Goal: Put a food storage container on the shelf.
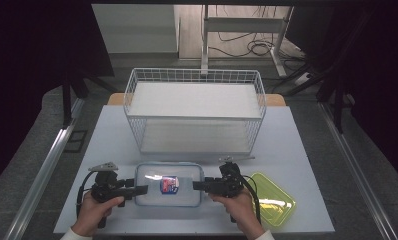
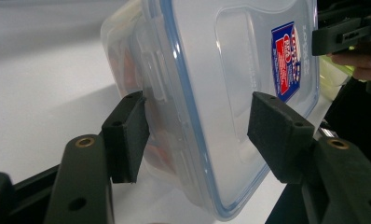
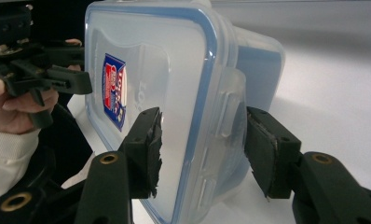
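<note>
Left hand-held gripper [image 1: 143,190]: we see its jaws astride the left end of the clear lidded container [image 1: 169,184], one pad against the side latch, the other at the lid; whether they pinch, we cannot tell. Right hand-held gripper [image 1: 197,185]: jaws astride the right end, pads close to lid and latch, grip likewise unclear. The container lies on the bench [image 1: 112,135], near edge. Just right of it: a yellow-green lid [image 1: 274,202]. Behind: a white wire basket [image 1: 194,111].
</note>
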`<state>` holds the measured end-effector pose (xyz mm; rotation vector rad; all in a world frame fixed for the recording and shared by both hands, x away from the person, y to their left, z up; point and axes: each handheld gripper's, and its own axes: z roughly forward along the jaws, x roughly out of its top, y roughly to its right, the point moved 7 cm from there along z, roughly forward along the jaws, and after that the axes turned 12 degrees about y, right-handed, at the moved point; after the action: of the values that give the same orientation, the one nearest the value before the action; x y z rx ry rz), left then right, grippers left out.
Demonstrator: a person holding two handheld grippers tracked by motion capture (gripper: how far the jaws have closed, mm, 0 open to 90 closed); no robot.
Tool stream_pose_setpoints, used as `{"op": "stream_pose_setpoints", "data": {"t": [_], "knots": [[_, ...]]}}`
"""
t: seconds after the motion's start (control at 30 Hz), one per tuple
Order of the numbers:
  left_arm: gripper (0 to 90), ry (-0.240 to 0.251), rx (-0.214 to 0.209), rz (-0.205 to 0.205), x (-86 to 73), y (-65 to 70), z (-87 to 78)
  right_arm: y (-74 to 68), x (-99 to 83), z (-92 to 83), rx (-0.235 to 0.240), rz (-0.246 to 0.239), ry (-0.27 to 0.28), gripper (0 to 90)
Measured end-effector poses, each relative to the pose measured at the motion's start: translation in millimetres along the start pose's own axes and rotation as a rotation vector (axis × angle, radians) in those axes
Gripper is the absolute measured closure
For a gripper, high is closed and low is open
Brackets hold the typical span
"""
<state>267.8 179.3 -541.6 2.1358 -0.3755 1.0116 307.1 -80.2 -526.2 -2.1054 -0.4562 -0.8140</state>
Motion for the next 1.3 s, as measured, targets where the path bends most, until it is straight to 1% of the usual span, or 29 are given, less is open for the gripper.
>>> {"op": "stream_pose_setpoints", "data": {"t": [0.1, 0.17, 0.27, 0.37, 0.4, 0.43, 0.47, 0.53, 0.6, 0.67, 0.8, 0.87, 0.9, 1.07, 1.2, 1.3], "knots": [[39.4, 0.003, 0.007, 0.012, -0.9, 1.7, -1.0, -1.7, -0.9, -1.0, -0.004, -0.011, 0.004, 49.2], [39.5, 0.006, 0.014, 0.019, -1.7, 3.1, -1.9, -2.5, -1.5, -2.0, -0.001, -0.007, 0.011, 49.6], [39.9, 0.009, 0.018, 0.022, -2.4, 4.3, -2.9, -3.0, -2.2, -2.8, 0.002, -0.002, 0.022, 49.9], [40.5, 0.021, 0.029, 0.028, -1.5, 5.0, -3.3, -4.3, -2.1, -3.4, -0.002, -0.013, 0.031, 49.6], [42.4, 0.027, 0.025, 0.033, -0.6, 6.6, -3.8, -5.9, -1.4, -4.0, -0.011, -0.028, 0.035, 48.0], [42.9, 0.027, 0.025, 0.033, -0.6, 6.6, -3.8, -5.9, -1.4, -4.0, -0.011, -0.028, 0.035, 48.0], [42.9, 0.026, 0.027, 0.039, -0.8, 7.3, -3.1, -6.3, -1.0, -4.4, -0.022, -0.048, 0.039, 47.3], [42.8, 0.026, 0.025, 0.033, -0.4, 6.6, -1.8, -5.6, 0.0, -4.7, -0.027, -0.058, 0.042, 47.4], [42.9, 0.025, 0.025, 0.031, 0.0, 6.4, -1.5, -4.1, 0.3, -4.3, -0.023, -0.045, 0.047, 47.8], [42.9, 0.023, 0.027, 0.034, -0.3, 6.6, -1.8, -3.8, 0.2, -5.1, -0.015, -0.046, 0.045, 48.5], [42.8, 0.024, 0.024, 0.029, 0.2, 5.7, -2.4, -3.9, 0.4, -6.3, 0.005, -0.051, 0.051, 50.0], [42.7, 0.026, 0.018, 0.024, 0.5, 5.0, -2.5, -4.0, 1.0, -7.5, 0.019, -0.045, 0.058, 51.8], [42.8, 0.025, 0.019, 0.027, 0.4, 4.9, -2.4, -3.9, 0.9, -8.0, 0.022, -0.046, 0.058, 51.9], [42.9, 0.024, 0.022, 0.031, 0.4, 5.2, -2.5, -2.2, -1.2, -7.4, 0.028, -0.041, 0.058, 51.9], [43.1, 0.038, 0.02, 0.03, 3.0, 6.9, -4.5, -3.3, 0.3, -8.2, 0.03, -0.044, 0.065, 51.9], [43.1, 0.048, 0.02, 0.042, 6.8, 9.1, -6.1, -6.1, 3.7, -10.6, 0.031, -0.053, 0.076, 51.9]]}}
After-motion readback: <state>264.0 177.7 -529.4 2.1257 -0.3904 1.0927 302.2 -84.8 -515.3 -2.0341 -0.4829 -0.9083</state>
